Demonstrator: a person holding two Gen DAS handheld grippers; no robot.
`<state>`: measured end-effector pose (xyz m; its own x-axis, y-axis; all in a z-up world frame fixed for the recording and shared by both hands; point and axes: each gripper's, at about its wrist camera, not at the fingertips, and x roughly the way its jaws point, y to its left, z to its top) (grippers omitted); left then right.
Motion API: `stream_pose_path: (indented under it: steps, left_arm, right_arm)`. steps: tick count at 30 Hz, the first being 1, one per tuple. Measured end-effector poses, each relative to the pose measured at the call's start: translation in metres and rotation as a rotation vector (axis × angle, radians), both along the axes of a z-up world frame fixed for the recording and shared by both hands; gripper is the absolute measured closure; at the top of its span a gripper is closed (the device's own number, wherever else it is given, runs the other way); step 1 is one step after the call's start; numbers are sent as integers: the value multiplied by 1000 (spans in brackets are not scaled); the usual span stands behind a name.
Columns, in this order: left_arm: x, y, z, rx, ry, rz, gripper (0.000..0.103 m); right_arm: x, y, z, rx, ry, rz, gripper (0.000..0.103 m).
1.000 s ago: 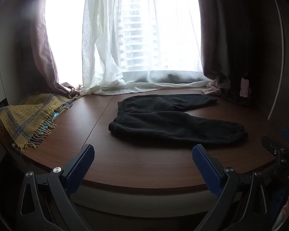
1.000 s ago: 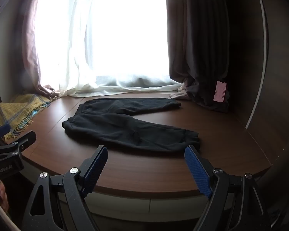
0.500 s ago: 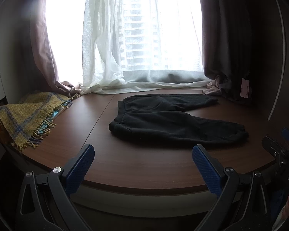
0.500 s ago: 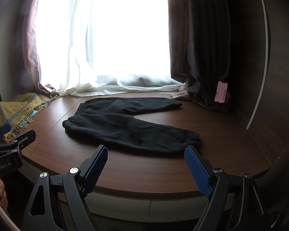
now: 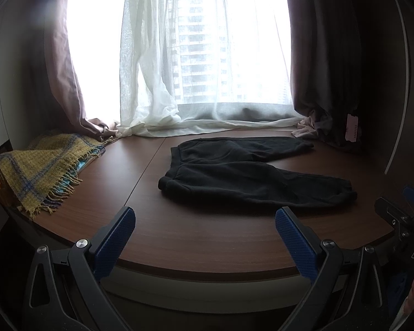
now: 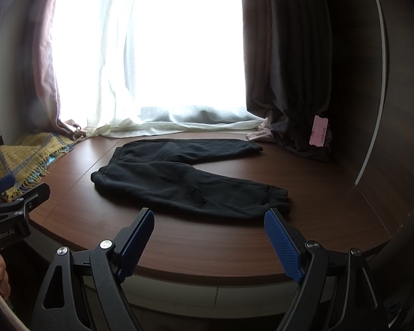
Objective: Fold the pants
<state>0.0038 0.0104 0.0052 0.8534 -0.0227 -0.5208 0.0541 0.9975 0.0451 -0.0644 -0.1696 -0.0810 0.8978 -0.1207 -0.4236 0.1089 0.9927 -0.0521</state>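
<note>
Black pants (image 5: 243,173) lie spread flat on the brown wooden table (image 5: 179,231), waistband to the left, both legs pointing right and splayed apart. They also show in the right wrist view (image 6: 179,176). My left gripper (image 5: 204,234) is open and empty, held near the table's front edge, short of the pants. My right gripper (image 6: 209,234) is open and empty, also at the front edge, with the near leg cuff (image 6: 276,195) just beyond its right fingertip. The right gripper shows at the right edge of the left wrist view (image 5: 403,215).
A yellow plaid fringed blanket (image 5: 38,171) lies at the table's left end. White sheer curtains (image 5: 162,82) and dark drapes (image 6: 289,69) hang behind the table, pooling on its back edge. A pink tag (image 6: 318,135) hangs on the right drape. A dark wall panel stands right.
Both grippers have risen very slightly; the view has barely shifted. The pants have not moved.
</note>
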Motion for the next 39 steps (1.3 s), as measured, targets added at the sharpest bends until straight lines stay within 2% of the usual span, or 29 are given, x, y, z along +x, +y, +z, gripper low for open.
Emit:
stream_pose_path:
  steps: [39]
  left_arm:
    - [-5, 3, 1, 0, -17, 3, 0]
  right_arm:
    - [2, 4, 4, -18, -9, 19, 20]
